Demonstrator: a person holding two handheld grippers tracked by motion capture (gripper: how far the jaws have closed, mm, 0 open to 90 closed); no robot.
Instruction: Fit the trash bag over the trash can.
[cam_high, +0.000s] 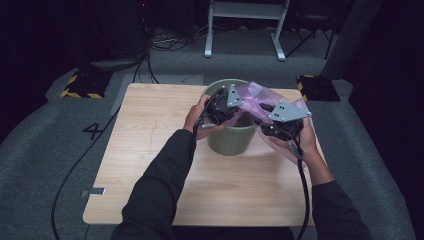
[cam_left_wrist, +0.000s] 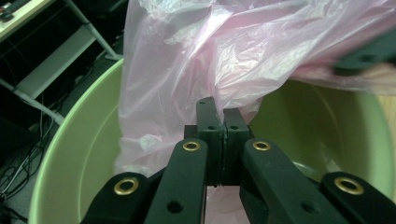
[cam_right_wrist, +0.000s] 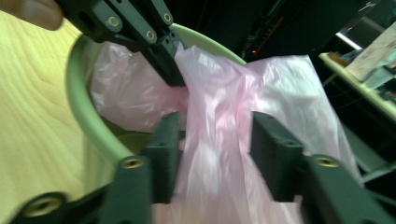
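Observation:
A pale green bin (cam_high: 230, 142) stands on the wooden table (cam_high: 150, 150), and a thin pink plastic bag (cam_high: 255, 92) bunches over its far rim. My left gripper (cam_high: 243, 109) reaches over the bin's mouth. In the left gripper view its jaws are pressed together (cam_left_wrist: 223, 112), pinching a fold of the bag (cam_left_wrist: 210, 51) above the bin's inside wall (cam_left_wrist: 79, 154). My right gripper (cam_high: 263, 108) is at the bin's right side. In the right gripper view its jaws (cam_right_wrist: 217, 126) stand apart, with loose bag film (cam_right_wrist: 219, 140) hanging between them. The left gripper (cam_right_wrist: 170, 70) grips the bag just beyond.
The bin sits near the table's far right corner. Bare tabletop stretches to the left and toward me. Cables trail off both grippers. Beyond the table are a grey carpet, a white frame (cam_high: 245, 30) and weighted stand bases (cam_high: 82, 85).

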